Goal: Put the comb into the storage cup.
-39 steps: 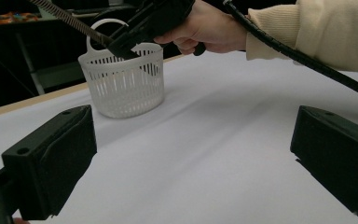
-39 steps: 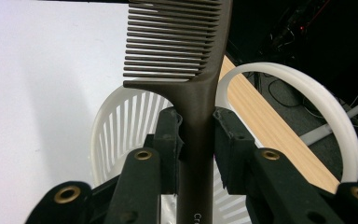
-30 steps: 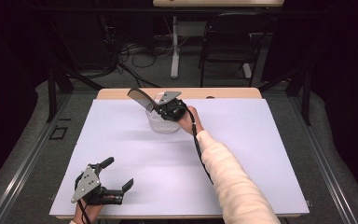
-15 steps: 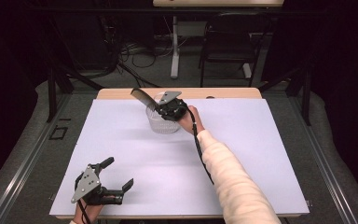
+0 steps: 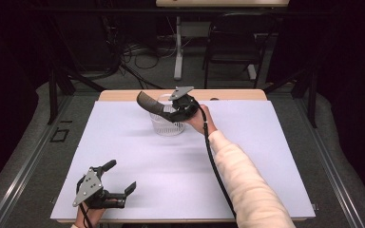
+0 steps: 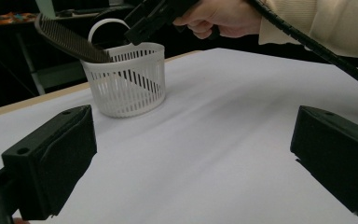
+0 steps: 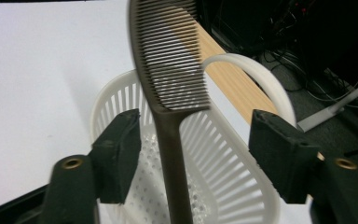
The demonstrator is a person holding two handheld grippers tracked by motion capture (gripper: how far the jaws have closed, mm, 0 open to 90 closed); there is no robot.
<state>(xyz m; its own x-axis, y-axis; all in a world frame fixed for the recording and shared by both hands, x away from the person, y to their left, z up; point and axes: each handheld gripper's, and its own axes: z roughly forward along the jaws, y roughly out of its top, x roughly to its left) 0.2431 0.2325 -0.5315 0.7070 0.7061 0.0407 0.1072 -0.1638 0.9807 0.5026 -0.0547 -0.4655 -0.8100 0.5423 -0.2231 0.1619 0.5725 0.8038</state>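
Dark fine-toothed comb (image 7: 170,70) leaning in white slotted plastic basket (image 7: 242,186).

No readable text, label or number anywhere.

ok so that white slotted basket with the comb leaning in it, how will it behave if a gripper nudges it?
Probably light: the basket has thin slotted plastic walls. It may slide easily on the smooth white table. It may also tip, since the comb sticks out over its rim on one side.
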